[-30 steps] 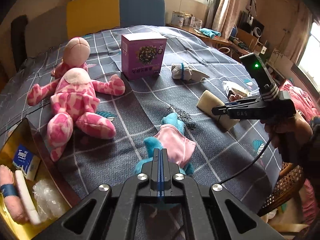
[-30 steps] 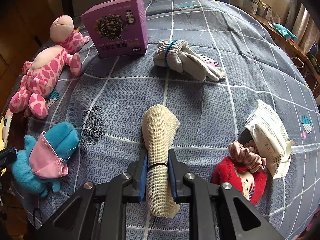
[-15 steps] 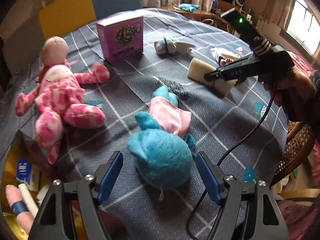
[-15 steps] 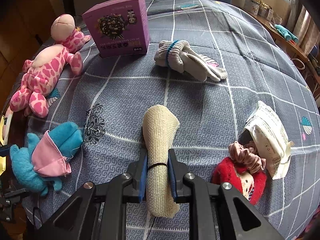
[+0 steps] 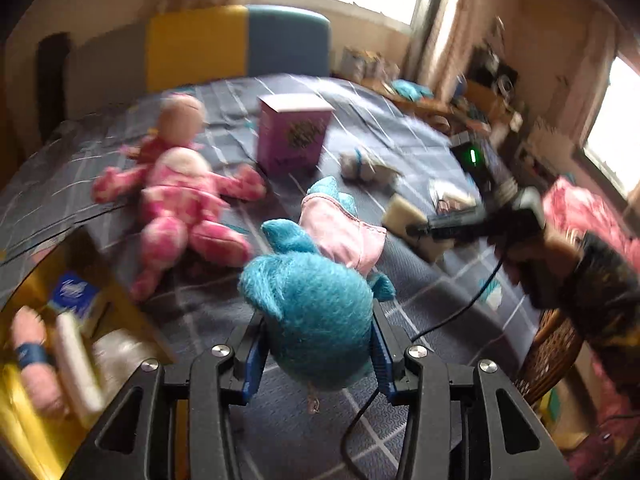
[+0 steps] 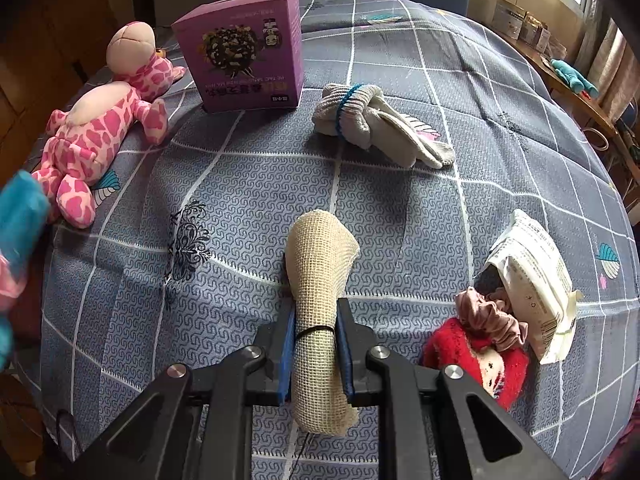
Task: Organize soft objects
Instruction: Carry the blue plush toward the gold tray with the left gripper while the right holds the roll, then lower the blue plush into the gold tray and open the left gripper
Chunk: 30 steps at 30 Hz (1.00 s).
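Left hand-held gripper (image 5: 318, 354) has the blue plush toy (image 5: 316, 312) between its pads, jaws closing on it – the toy is lifted off the grey checked bedspread (image 6: 400, 184), near side of the purple box (image 6: 244, 64). Right hand-held gripper (image 6: 316, 354) is clamped tight on the beige mesh roll (image 6: 320, 280), also nearer than that box.

Both wrist views downward (bed (image 6: 400, 184) shared)

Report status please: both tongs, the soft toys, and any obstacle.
Left tongs closing on blue plush. Right tongs shut on beige roll. No obstacle seen.
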Tool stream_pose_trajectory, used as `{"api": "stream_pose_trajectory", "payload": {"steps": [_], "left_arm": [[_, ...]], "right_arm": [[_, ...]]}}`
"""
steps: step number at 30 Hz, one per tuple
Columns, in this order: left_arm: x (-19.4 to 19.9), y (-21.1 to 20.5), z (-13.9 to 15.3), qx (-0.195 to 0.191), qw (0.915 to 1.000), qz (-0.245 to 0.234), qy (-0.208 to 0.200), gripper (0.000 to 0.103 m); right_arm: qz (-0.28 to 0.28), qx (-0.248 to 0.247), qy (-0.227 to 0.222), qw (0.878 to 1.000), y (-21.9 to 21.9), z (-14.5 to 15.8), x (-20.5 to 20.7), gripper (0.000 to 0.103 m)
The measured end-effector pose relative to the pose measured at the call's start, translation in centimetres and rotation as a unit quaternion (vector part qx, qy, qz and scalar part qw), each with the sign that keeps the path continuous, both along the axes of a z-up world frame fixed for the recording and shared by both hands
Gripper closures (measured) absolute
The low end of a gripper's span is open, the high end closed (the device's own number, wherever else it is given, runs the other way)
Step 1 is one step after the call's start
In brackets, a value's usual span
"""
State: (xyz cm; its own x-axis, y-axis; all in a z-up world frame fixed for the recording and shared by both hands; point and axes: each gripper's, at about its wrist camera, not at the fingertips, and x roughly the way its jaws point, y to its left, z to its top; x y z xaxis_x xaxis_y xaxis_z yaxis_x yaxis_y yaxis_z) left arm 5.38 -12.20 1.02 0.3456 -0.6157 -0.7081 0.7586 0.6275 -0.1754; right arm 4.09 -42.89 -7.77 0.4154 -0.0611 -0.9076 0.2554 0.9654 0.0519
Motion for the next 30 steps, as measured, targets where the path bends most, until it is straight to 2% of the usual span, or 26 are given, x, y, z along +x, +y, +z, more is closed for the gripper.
{"api": "stream_pose_trajectory", "payload": {"steps": [3, 5, 8, 10, 11, 14, 17, 20, 22, 27, 30], "left_arm": [[1.3, 5.6, 2.1, -0.038, 0.9953, 0.090, -0.006, 0.055], [2.3, 9.6, 3.0, -0.037, 0.9853, 0.165, -0.022, 0.055], [4.4, 15.7, 3.1, -0.024, 0.9610, 0.274, -0.024, 0.054], [5.9, 18.9, 2.2, 0.000, 0.9427, 0.333, -0.014, 0.054], [6.4, 20.3, 1.7, 0.010, 0.9338, 0.357, -0.011, 0.054], [7.9, 23.4, -0.5, 0.044, 0.9146, 0.402, 0.002, 0.054], [8.9, 24.8, -2.6, 0.070, 0.9027, 0.424, 0.013, 0.051], [10.0, 25.5, -4.3, 0.089, 0.8950, 0.436, 0.030, 0.046], [10.0, 25.3, -5.2, 0.095, 0.8952, 0.434, 0.035, 0.044], [8.6, 24.6, -4.8, 0.094, 0.8919, 0.442, 0.005, 0.033], [7.6, 24.3, -3.7, 0.085, 0.8902, 0.447, -0.024, 0.032]], "right_arm": [[0.002, -0.005, 0.000, 1.000, 0.1, 0.0, 0.0, 0.085], [0.004, -0.009, 0.000, 1.000, 0.2, 0.0, 0.0, 0.085], [0.009, -0.019, 0.001, 1.000, 0.5, -0.1, 0.1, 0.085], [0.010, -0.023, 0.001, 1.000, 0.5, -0.1, 0.1, 0.085], [0.010, -0.024, 0.002, 1.000, 0.5, -0.1, 0.1, 0.085], [0.007, -0.023, 0.001, 1.000, 0.4, -0.1, 0.1, 0.085], [0.008, -0.029, 0.002, 1.000, 0.6, -0.1, 0.1, 0.085], [0.008, -0.036, 0.002, 0.999, 0.8, -0.2, 0.1, 0.085], [0.008, -0.042, 0.002, 0.999, 1.0, -0.2, 0.1, 0.085], [-0.001, -0.049, 0.004, 0.999, 1.2, -0.1, 0.1, 0.085], [-0.009, -0.053, 0.004, 0.999, 1.4, -0.1, 0.1, 0.085]]}}
